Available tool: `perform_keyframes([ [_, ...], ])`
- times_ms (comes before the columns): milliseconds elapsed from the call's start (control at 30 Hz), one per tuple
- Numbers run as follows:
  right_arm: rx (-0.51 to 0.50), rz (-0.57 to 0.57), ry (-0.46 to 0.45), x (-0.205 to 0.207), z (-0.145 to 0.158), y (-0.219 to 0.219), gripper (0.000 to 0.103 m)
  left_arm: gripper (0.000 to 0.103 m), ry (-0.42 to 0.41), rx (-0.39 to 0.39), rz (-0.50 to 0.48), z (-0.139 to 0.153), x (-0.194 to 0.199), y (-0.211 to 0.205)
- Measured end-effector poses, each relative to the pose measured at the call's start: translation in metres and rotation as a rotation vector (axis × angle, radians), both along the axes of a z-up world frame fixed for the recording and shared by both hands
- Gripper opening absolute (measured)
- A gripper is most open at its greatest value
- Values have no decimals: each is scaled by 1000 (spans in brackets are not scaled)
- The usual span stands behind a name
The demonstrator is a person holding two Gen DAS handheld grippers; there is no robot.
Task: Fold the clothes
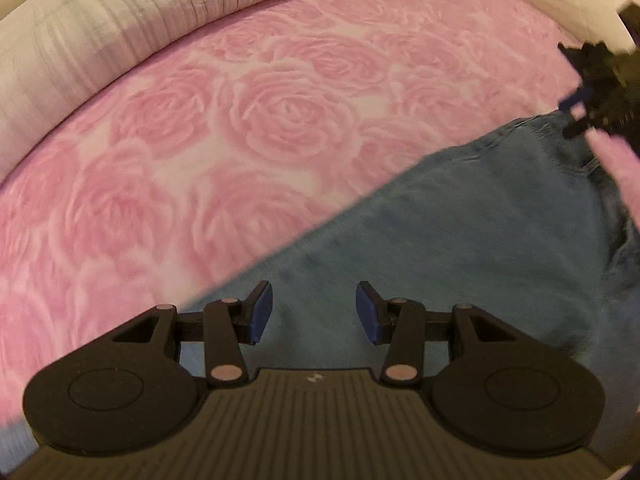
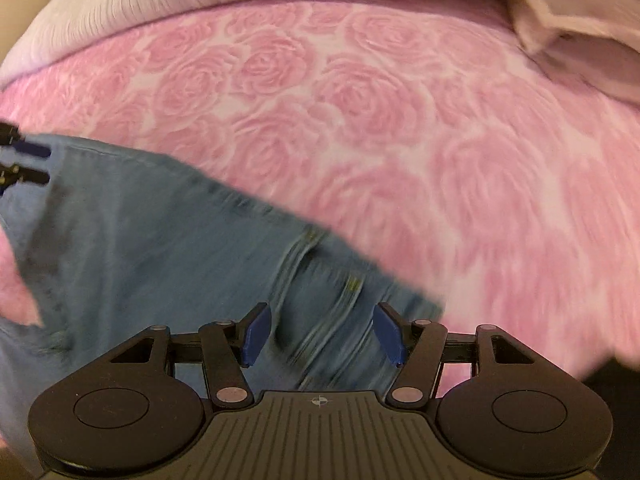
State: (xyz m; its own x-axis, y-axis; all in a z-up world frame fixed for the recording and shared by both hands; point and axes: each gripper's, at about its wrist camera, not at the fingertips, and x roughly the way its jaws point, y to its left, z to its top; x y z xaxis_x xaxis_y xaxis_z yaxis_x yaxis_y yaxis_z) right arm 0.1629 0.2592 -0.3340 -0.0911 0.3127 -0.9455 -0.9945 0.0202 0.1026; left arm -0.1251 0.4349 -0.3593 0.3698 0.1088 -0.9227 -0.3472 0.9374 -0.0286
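Both grippers, left gripper (image 1: 314, 312) and right gripper (image 2: 322, 334), hang wide open and empty over the blue jeans (image 1: 460, 232) on the rose-patterned blanket (image 1: 200, 152). It looks like the approach to a grasp. Next, each needs to pinch a denim edge.

pink rose-patterned bed cover (image 1: 280, 120), blue jeans (image 1: 460, 240) lying flat, pale ribbed bedding (image 1: 120, 20) along far edge

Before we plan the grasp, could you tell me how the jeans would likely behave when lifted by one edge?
The jeans would probably drape limply, since they lie flat with soft creases. Their thick seams suggest fairly heavy denim. They probably drag on the plush rose blanket.
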Motion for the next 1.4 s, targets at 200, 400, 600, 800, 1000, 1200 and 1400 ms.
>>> perform_keyframes([
  [200,-52,168,54,20,-35,44,60,42,119,17,-88,-39,-1,35],
  [400,-120,253,141,26,-49,52,39,39,98,-6,-159,-48,-11,43],
  [600,-70,298,33,15,-31,38,7,3,97,120,-228,-37,-14,12],
  [800,101,266,-138,-9,23,-3,5,4,-35,274,-78,28,-49,-31],
  [1000,327,181,-292,-58,111,-97,5,4,-256,338,69,114,-113,-112],
  [1200,383,142,-509,-144,152,-213,5,2,-321,162,110,131,-193,-211],
  [1400,-31,77,-504,-225,64,-295,12,6,-62,-169,165,50,-240,-274],
])
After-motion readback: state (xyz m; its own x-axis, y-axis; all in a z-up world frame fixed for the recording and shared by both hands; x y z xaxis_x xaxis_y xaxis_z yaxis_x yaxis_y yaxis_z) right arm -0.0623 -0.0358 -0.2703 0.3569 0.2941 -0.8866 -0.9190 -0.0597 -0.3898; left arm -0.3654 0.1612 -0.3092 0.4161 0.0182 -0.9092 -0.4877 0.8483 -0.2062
